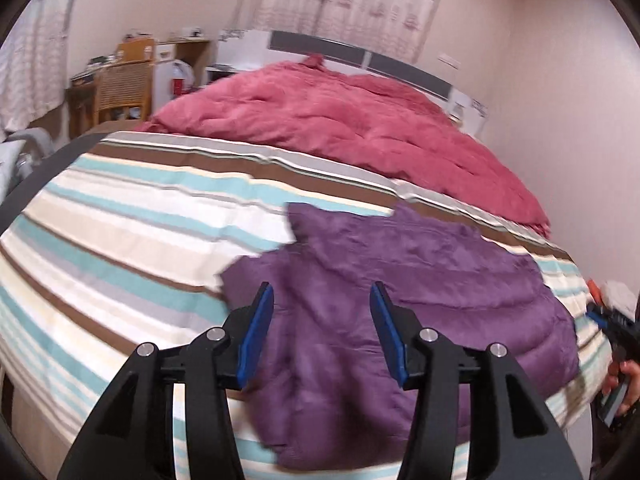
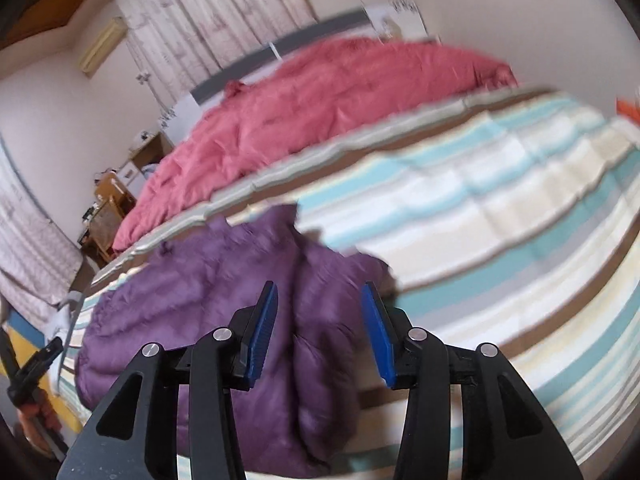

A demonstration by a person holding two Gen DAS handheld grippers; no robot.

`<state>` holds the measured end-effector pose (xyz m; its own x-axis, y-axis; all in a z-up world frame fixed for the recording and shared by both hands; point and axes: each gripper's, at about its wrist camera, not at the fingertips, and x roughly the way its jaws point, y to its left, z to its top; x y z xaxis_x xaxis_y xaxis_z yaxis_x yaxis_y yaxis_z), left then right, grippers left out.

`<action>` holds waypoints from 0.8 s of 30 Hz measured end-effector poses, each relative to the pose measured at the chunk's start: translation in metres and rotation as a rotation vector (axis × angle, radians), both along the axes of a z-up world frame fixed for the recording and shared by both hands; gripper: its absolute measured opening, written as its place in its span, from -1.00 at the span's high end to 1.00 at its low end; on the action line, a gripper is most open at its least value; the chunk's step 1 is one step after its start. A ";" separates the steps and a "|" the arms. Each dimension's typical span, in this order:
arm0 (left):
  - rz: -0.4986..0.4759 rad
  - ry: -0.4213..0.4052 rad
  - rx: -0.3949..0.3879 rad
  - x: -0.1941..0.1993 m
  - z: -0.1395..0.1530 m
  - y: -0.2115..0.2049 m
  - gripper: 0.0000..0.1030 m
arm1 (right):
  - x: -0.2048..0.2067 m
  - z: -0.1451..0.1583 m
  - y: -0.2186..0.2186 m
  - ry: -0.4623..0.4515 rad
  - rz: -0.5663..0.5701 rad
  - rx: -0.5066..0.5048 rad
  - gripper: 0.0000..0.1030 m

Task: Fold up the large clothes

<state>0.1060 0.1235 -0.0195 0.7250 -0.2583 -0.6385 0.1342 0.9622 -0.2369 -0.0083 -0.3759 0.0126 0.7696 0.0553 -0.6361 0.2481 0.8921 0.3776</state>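
Quilt (image 1: 360, 120), pink, lies beyond purple jacket (image 1: 400, 300) on striped bedcover (image 1: 120, 220).

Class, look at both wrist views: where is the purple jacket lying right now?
The purple jacket lies on the striped bedspread at the bed's near edge, in front of the red duvet.
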 end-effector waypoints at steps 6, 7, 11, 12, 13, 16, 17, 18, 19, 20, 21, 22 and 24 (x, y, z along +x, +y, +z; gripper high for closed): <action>-0.079 0.010 -0.014 0.005 0.000 -0.045 0.02 | 0.021 0.019 0.087 -0.015 0.218 -0.103 0.15; -0.103 0.022 -0.011 0.010 -0.002 -0.057 0.02 | 0.024 0.017 0.101 -0.007 0.243 -0.120 0.15; -0.132 0.052 0.093 0.028 -0.010 -0.094 0.02 | 0.057 0.003 0.145 0.018 0.312 -0.132 0.20; -0.142 0.072 0.116 0.036 -0.014 -0.103 0.02 | 0.065 -0.003 0.155 0.033 0.323 -0.145 0.22; -0.144 0.085 0.136 0.040 -0.017 -0.108 0.03 | 0.079 -0.009 0.162 0.055 0.327 -0.171 0.32; -0.158 0.117 0.191 0.056 -0.024 -0.125 0.02 | 0.106 -0.021 0.170 0.098 0.323 -0.226 0.32; -0.152 0.118 0.225 0.062 -0.027 -0.130 0.02 | 0.112 -0.024 0.169 0.108 0.318 -0.243 0.32; -0.152 0.124 0.249 0.067 -0.029 -0.133 0.02 | 0.119 -0.026 0.169 0.117 0.313 -0.254 0.32; -0.154 0.126 0.258 0.070 -0.031 -0.135 0.01 | 0.127 -0.031 0.167 0.128 0.303 -0.265 0.32; -0.151 0.129 0.268 0.075 -0.034 -0.136 0.01 | 0.130 -0.035 0.165 0.133 0.296 -0.268 0.32; -0.147 0.138 0.276 0.080 -0.038 -0.138 -0.01 | 0.135 -0.041 0.161 0.145 0.287 -0.264 0.32; -0.145 0.145 0.276 0.084 -0.041 -0.138 -0.05 | 0.139 -0.049 0.156 0.161 0.279 -0.239 0.32; -0.136 0.152 0.252 0.093 -0.049 -0.138 -0.15 | 0.144 -0.061 0.151 0.170 0.260 -0.203 0.32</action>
